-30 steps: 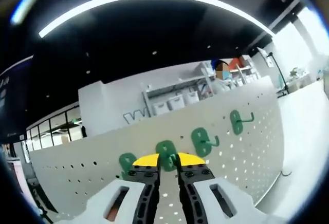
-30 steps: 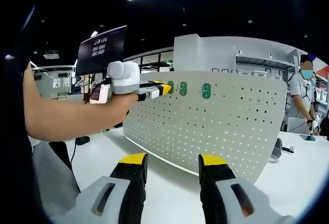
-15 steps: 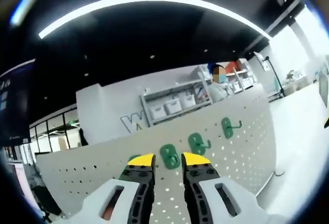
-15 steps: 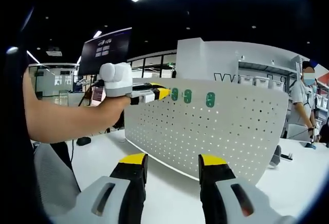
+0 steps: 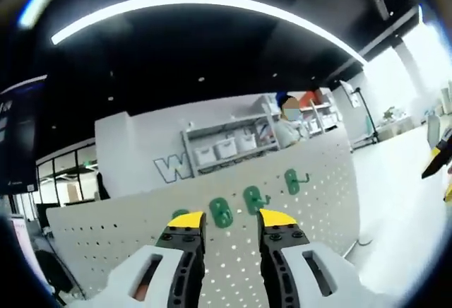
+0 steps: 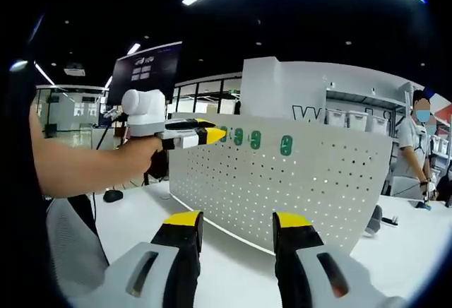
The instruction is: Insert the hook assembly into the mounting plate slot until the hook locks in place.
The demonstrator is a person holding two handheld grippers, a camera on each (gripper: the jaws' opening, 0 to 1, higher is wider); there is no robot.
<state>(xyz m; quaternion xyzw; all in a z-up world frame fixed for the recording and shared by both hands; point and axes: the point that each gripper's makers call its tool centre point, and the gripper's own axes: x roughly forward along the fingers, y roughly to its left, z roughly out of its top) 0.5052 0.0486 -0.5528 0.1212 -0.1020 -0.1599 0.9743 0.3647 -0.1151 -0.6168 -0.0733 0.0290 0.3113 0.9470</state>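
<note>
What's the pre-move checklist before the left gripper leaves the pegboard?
1. Left gripper jaws open, nothing between them: ok.
2. Green hooks sitting in a row along the top of the pegboard: ok.
3. Hooks actually locked in their slots: cannot tell, too small to see the catch.
4. Right gripper jaws open and empty, held back over the white table: ok.
5. Whole pegboard and hooks in the right gripper view: ok.
6. Person standing beyond the far end of the pegboard, apart from both grippers: ok.
</note>
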